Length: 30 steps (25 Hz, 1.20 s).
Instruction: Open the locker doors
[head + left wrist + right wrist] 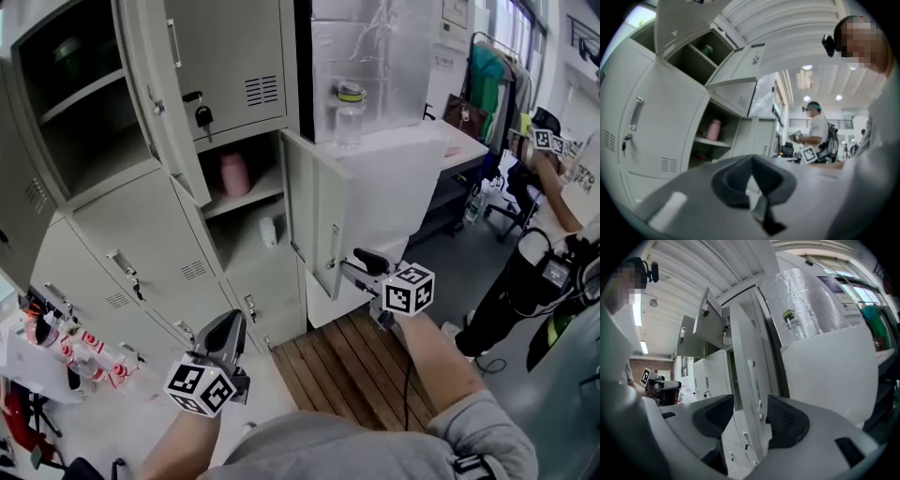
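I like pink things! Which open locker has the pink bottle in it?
The middle locker, under the door with the hanging key: the pink bottle stands on its shelf. The other open locker, top left, shows none.

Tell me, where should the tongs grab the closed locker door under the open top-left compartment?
Probably its small metal handle, coming straight from the front: the door lies flat and flush, so only that handle sticks out to pinch.
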Available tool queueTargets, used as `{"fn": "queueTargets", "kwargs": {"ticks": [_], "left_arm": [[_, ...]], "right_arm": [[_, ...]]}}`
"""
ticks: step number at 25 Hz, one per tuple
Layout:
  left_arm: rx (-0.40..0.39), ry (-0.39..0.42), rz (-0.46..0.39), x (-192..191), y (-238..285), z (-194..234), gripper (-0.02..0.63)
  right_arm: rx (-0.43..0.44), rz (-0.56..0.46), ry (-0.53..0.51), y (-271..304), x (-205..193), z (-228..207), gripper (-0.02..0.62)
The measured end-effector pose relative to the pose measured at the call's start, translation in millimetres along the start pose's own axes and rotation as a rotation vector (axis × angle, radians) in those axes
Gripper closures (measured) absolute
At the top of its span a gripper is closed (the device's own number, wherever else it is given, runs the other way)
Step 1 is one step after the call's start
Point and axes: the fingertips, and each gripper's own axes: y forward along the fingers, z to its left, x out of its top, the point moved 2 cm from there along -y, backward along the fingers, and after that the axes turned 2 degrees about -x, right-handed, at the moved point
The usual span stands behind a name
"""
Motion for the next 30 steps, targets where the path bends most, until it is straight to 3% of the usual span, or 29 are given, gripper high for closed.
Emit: {"fn": "queueTargets", "kwargs": {"ticks": [5,8,11,19,30], "left_arm": [[0.005,-0.004,0.006,-13.9,-7.9,3.9,0.603],[0.003,-0.01,0.021,-28.2,-11.7,2.6,0.604],[-0.012,-0.013,0.046,-45.2,-17.4,-5.1,0.603],[-0.026,-0.036,0.078,-71.2,-36.0,-16.3,0.604],[-0.046,-0.026,0.075,-68.4,-44.1,-15.4,0.604]], "right_arm": [[0.03,-0.013,0.118,-45.5,-61.0,70.9,0.391],[0.045,-0.023,0.085,-58.4,-86.1,118.2,0.514],[0.057,0.012,0.04,-58.4,-104.7,150.6,0.566],[0.057,0.039,0.076,-60.1,-117.0,163.0,0.586],[0.087,0.048,0.051,-49.1,-112.7,172.3,0.586]]}}
